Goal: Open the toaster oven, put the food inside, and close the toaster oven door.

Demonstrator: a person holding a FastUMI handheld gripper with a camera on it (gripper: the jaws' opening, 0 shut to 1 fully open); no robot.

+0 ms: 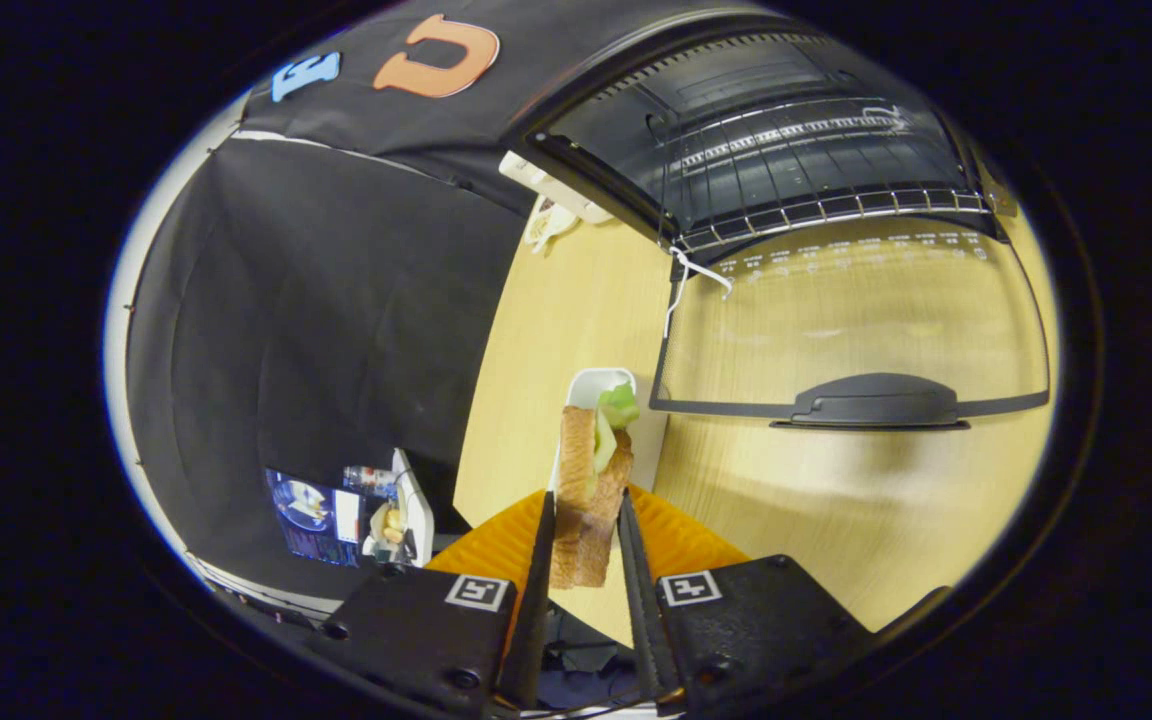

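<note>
Gripper view: gripper (586, 540) narrow, both fingers pressed on the sandwich (588, 490), one on each bread face. Sandwich stands on edge between them, lettuce poking out at the far end, past the fingertips. White tray (596, 383) lies just beyond the sandwich, on the wooden table (556, 330); whether the sandwich touches the tray, cannot tell.

Oven (736, 130) sits ahead and right of the fingers, door (856, 320) folded down flat toward the gripper. Handle (876, 400) marks the door's near edge, right of the tray. Door's left edge is near the tray, narrow gap. Wire rack (816, 210) sits at the cavity mouth, its front rail just behind the door hinge line; cavity above it open. A white string (696, 275) hangs at the rack's left front corner. Bare table between handle and gripper. Orange mat (681, 535) under the fingers. Booth wall (336, 330) left of the table edge.
</note>
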